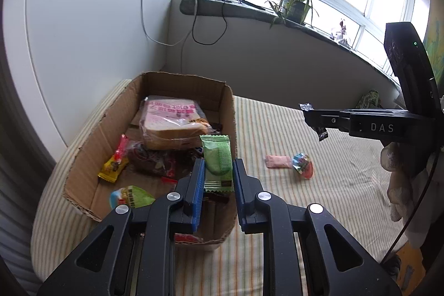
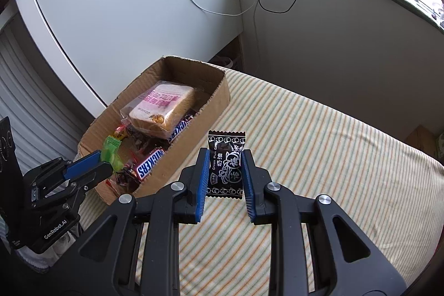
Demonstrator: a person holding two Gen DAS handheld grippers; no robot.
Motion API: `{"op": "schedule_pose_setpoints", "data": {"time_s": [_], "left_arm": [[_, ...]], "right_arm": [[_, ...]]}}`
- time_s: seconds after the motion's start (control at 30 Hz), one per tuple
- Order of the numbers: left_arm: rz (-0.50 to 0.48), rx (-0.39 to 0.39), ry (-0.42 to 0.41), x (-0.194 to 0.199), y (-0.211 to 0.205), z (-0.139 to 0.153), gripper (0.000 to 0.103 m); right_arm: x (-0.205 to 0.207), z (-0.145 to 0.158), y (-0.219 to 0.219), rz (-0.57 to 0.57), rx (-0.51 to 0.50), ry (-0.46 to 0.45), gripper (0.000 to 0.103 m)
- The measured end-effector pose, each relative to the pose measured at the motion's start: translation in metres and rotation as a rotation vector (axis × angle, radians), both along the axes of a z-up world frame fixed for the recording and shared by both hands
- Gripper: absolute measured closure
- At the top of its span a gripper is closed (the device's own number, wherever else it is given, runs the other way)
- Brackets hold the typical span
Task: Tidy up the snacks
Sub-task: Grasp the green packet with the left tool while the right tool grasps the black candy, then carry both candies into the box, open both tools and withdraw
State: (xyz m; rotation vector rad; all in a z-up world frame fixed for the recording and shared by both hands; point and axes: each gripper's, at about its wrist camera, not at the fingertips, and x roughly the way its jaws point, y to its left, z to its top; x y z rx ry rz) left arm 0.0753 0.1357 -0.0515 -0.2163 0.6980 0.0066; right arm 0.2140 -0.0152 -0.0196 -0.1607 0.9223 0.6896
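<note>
So both grippers have one snack each: the left gripper [image 1: 218, 168] has its jaws clamped narrow on a single green packet [image 1: 217, 162] hanging over the cardboard box [image 1: 91, 140], and the right gripper [image 2: 225, 171] is pinched on one black plum candy [image 2: 226, 165] above the striped mattress [image 2: 319, 157], just beside the box's near wall. The one box sits at the mattress's far corner holding a wrapped bread slice [image 2: 162, 108], two Snickers bars [image 2: 151, 162] and some small candies. Two more snacks lie out mid-mattress, a pink packet [image 1: 276, 160] touching a jelly cup [image 1: 304, 165].
</note>
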Motion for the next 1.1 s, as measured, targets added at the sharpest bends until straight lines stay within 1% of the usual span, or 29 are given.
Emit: {"op": "schedule_pose_setpoints", "data": {"time_s": [0.23,0.43,0.83,1.1], "left_arm": [[0.049,0.004,0.0,-0.002,0.032,-0.002,0.084],[0.072,0.012,0.007,-0.001,0.049,-0.007,0.084],[0.087,-0.004,0.006,0.005,0.062,-0.013,0.084],[0.086,-0.017,0.007,0.007,0.066,-0.015,0.084]], "right_arm": [[0.013,-0.005,0.032,0.02,-0.006,0.009,0.079],[0.026,-0.009,0.055,0.022,-0.012,0.014,0.079],[0.038,-0.018,0.091,0.049,-0.022,0.032,0.079],[0.041,-0.027,0.106,0.066,-0.031,0.048,0.079]]}}
